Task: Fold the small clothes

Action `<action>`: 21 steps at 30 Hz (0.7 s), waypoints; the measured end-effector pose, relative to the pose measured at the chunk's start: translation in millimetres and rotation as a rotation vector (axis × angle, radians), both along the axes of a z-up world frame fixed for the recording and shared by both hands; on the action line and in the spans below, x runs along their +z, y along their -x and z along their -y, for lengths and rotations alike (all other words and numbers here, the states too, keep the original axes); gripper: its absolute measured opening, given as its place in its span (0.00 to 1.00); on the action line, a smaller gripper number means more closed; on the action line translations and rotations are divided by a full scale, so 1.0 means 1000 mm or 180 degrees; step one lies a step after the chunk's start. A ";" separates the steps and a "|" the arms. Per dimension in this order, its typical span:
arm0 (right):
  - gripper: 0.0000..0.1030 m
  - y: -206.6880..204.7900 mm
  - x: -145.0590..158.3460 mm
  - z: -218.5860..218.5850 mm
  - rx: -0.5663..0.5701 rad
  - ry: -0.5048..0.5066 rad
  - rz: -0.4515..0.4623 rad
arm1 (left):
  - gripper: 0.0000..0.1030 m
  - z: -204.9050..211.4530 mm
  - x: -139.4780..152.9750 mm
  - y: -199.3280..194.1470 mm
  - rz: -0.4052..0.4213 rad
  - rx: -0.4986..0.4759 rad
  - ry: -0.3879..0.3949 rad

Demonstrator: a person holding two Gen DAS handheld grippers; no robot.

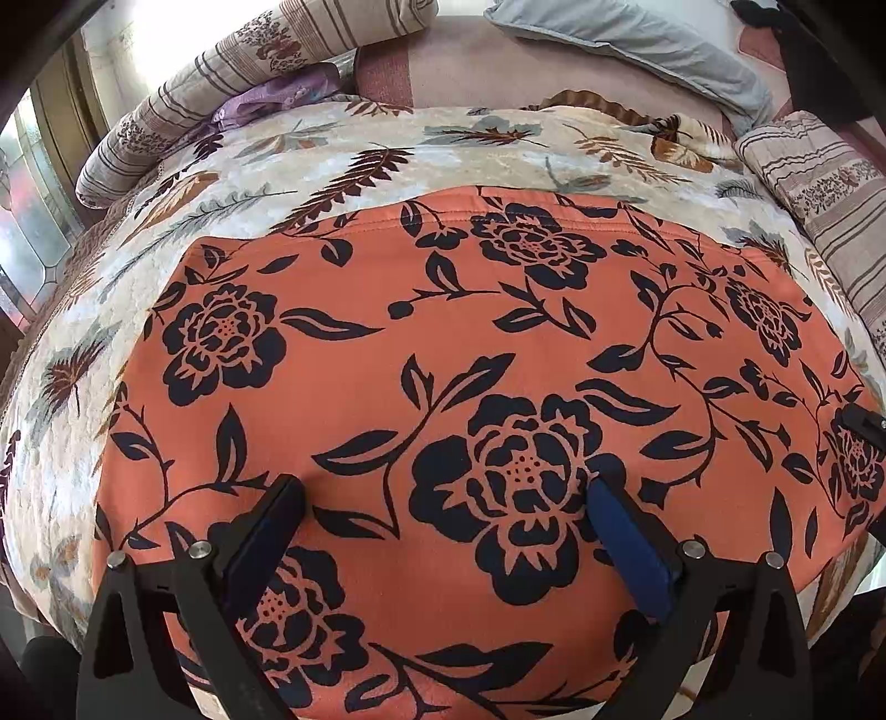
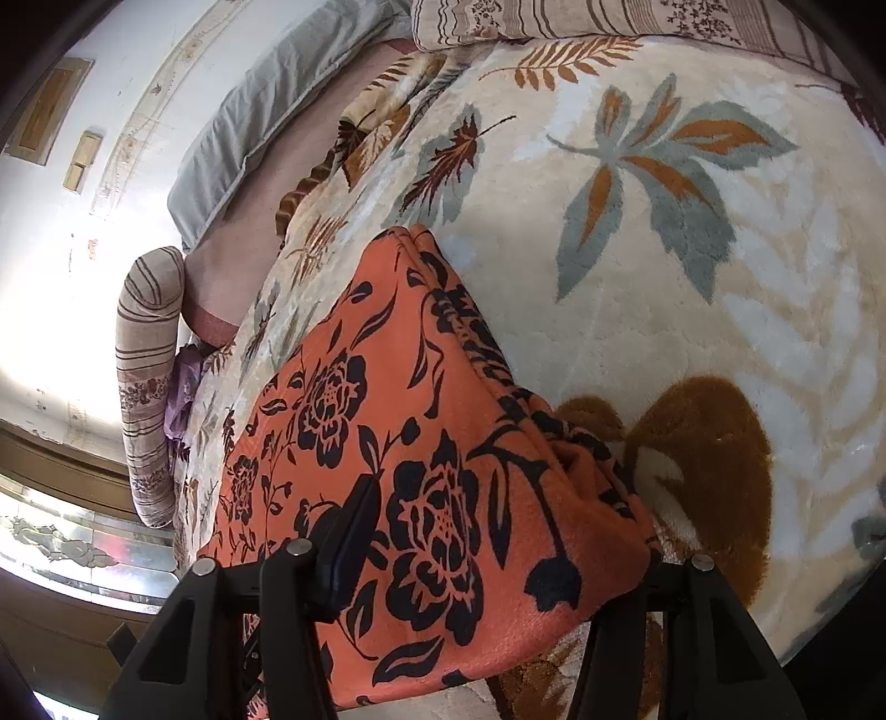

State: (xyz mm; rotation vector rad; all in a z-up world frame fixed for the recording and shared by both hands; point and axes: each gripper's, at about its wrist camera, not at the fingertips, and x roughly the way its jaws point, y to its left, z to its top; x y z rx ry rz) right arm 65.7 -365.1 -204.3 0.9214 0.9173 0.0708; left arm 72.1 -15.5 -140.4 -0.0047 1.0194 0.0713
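Note:
An orange garment [image 1: 443,343] printed with black flowers lies spread flat on a cream leaf-patterned blanket [image 1: 343,149]. My left gripper [image 1: 443,487] stands open just over the garment's near part, its blue-padded fingers [image 1: 626,543] wide apart with only flat cloth between them. In the right wrist view the garment's [image 2: 387,421] right edge is bunched into a raised ridge between the jaws of my right gripper [image 2: 498,498]. Its left finger [image 2: 349,537] rests on top of the cloth, and the right finger is hidden under the fold. The jaws stand wide, and no squeeze on the cloth shows.
Striped floral pillows [image 1: 183,111] and a grey pillow [image 1: 637,50] line the far side of the bed. Another striped pillow [image 1: 830,210] lies at the right. The blanket [image 2: 692,232] stretches to the right of the garment. A white wall [image 2: 111,183] and a wooden frame are at the left.

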 end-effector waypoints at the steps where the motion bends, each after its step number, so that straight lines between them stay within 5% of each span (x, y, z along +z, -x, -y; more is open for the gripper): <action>1: 0.49 0.000 0.000 -0.001 0.0011 0.0020 -0.0012 | 0.99 0.000 0.000 -0.001 -0.0010 -0.0001 0.0004; 14: 0.52 -0.003 -0.001 0.003 -0.0004 -0.0059 -0.0065 | 0.99 0.000 -0.002 -0.001 0.0014 -0.0016 0.0020; 16: 0.21 -0.006 0.000 0.000 0.0080 0.0086 -0.0122 | 0.99 0.000 -0.003 -0.002 0.0013 -0.0027 0.0027; 21: 0.13 -0.013 0.022 -0.013 0.0226 0.0394 -0.0093 | 0.99 -0.014 0.007 0.000 0.0030 -0.0077 0.0296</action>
